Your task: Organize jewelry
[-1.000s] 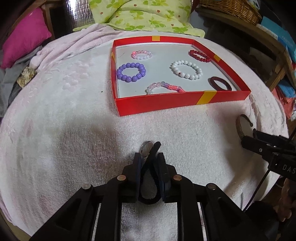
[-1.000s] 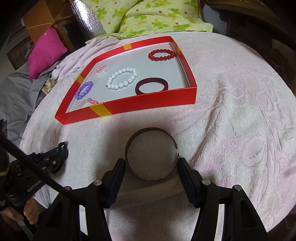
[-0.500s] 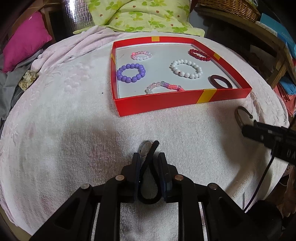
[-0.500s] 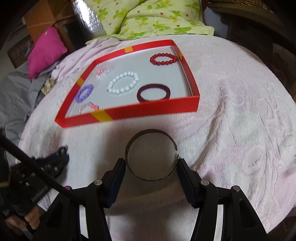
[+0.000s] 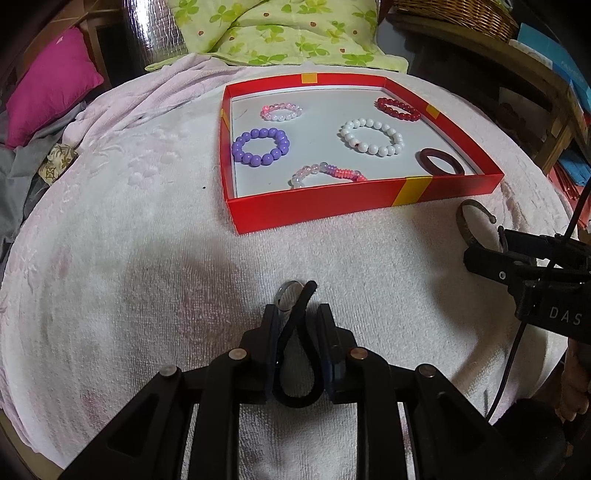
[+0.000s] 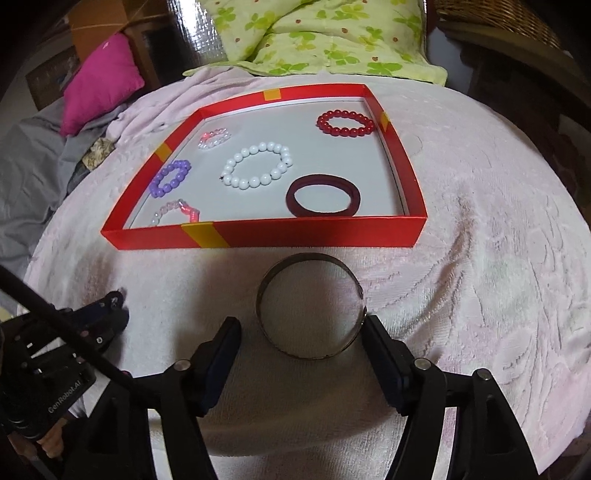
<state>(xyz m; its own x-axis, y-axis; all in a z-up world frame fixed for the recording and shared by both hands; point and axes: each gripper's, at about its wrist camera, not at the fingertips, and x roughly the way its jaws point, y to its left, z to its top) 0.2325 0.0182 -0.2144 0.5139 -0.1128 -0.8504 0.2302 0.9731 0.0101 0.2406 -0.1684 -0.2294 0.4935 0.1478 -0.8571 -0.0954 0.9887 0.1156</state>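
A red tray on the pink towel holds purple, white, red and pink bead bracelets and a dark maroon bangle. My left gripper is shut on a black hair loop with a silver ring at its tip, above the towel in front of the tray. My right gripper is open around a bronze cuff bangle that lies on the towel; its right finger touches the cuff, its left stands apart.
Green pillow and pink cushion lie behind the tray. A wicker basket stands at the back right. The towel-covered table curves off at its front and sides. The right gripper's body shows at the left view's right.
Both views have drawn slightly closer to the tray. The left gripper stays shut on the loop; the right stays open around the cuff.
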